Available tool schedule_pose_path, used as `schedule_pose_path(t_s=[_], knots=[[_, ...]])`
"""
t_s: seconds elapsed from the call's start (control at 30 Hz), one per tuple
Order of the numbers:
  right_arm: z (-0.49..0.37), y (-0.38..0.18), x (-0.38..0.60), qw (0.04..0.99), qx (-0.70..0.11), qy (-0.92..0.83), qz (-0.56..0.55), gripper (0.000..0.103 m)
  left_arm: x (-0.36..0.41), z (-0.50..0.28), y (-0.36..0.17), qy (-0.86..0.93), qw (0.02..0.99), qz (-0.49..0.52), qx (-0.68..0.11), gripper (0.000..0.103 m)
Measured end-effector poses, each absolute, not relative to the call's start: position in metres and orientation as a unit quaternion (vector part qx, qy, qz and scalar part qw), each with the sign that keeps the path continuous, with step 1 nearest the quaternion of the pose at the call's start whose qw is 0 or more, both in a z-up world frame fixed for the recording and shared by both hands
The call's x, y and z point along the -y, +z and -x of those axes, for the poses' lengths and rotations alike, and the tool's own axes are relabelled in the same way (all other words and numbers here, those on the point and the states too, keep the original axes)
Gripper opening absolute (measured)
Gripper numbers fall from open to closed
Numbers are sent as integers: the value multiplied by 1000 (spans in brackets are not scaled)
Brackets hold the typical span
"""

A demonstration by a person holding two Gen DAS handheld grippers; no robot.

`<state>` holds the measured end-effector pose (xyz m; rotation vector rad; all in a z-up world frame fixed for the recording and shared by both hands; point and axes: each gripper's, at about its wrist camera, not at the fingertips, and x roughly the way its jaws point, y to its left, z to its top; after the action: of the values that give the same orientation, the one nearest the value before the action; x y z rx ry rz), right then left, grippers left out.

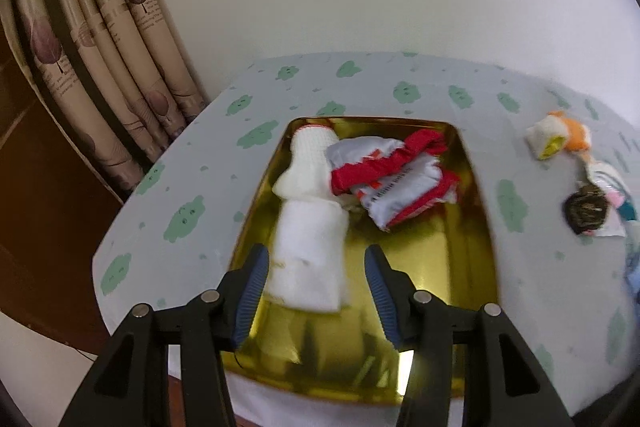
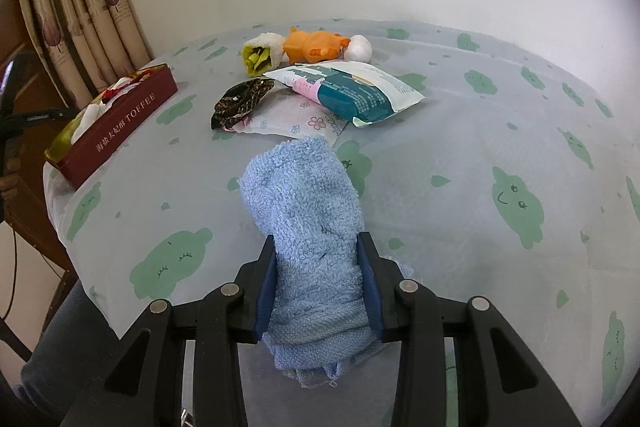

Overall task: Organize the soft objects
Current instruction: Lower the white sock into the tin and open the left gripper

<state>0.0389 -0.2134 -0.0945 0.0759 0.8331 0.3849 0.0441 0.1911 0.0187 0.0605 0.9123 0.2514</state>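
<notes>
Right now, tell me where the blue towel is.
In the right wrist view the blue towel is clamped in the right gripper, low centre, just in front of the floral packet.

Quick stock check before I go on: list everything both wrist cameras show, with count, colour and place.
tin box: 1, gold inside, red outside, on the table's left part
white rolled cloths: 2, white, in the box along its left wall
red-and-white pouch: 1, in the box, far end
blue towel: 1, light blue, in the right claw
teal packet: 1, teal and white, mid table
floral pouch: 1, white, under the packet
scrunchie: 1, brown patterned, left of the packet
orange toy: 1, far edge
yellow-white roll: 1, left of the toy
white ball: 1, right of the toy
left claw: open, empty, over the box
right claw: shut on the towel
</notes>
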Motion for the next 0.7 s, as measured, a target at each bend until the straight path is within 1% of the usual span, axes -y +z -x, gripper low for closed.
schedule_pose_path(t_s=[0.33, 0.7], knots=[[-38, -92, 212, 895, -407, 177, -37, 35, -172, 2, 34, 117, 895, 14, -430, 51], [-37, -85, 213, 890, -421, 168, -48, 33, -166, 36, 20, 122, 891, 46, -436, 51]])
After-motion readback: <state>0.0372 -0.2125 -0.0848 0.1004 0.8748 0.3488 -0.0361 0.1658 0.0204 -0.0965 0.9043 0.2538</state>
